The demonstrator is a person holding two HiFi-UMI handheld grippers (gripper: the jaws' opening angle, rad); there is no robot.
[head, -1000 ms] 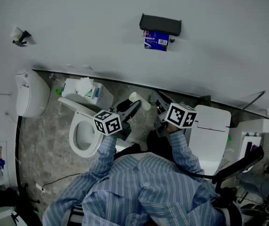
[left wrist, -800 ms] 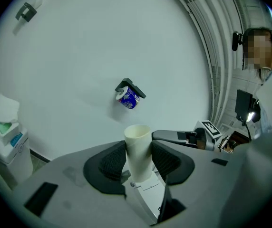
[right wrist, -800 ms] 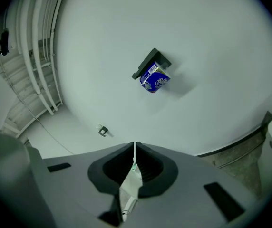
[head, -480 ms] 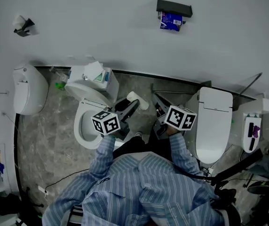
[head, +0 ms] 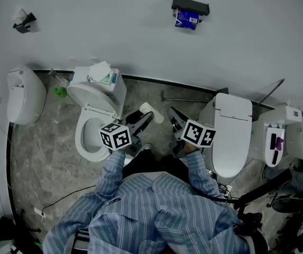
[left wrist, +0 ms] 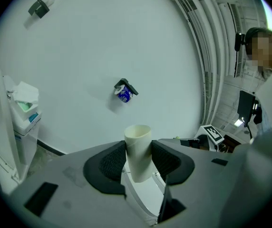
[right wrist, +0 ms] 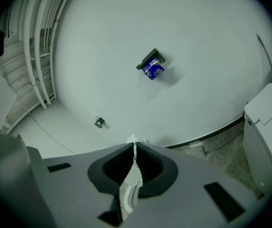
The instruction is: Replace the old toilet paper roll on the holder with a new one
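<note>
My left gripper (head: pixel 145 117) is shut on a cream cardboard tube (head: pixel 151 111), the bare core of a roll. The tube (left wrist: pixel 138 146) stands upright between the ribbed pads of that gripper (left wrist: pixel 138 159). My right gripper (head: pixel 172 114) is beside it, shut, with nothing held between the pads of the right gripper (right wrist: pixel 134 152). High on the white wall ahead is a black holder with a blue-wrapped roll (head: pixel 189 14) under it, also seen as the blue roll (left wrist: pixel 124 93) and the blue roll (right wrist: pixel 152 70). Both grippers are well short of it.
An open toilet (head: pixel 90 136) with a tissue box (head: pixel 101 72) on its tank stands left of the grippers. A closed toilet (head: pixel 231 134) stands to the right. A second small holder with a white roll (head: pixel 23 20) is at the wall's upper left. Grey stone floor lies between.
In the head view the whole scene has slid, with the toilets moving left and the wall holder higher. Both grippers moved a little left together. The tube stays in the left gripper.
</note>
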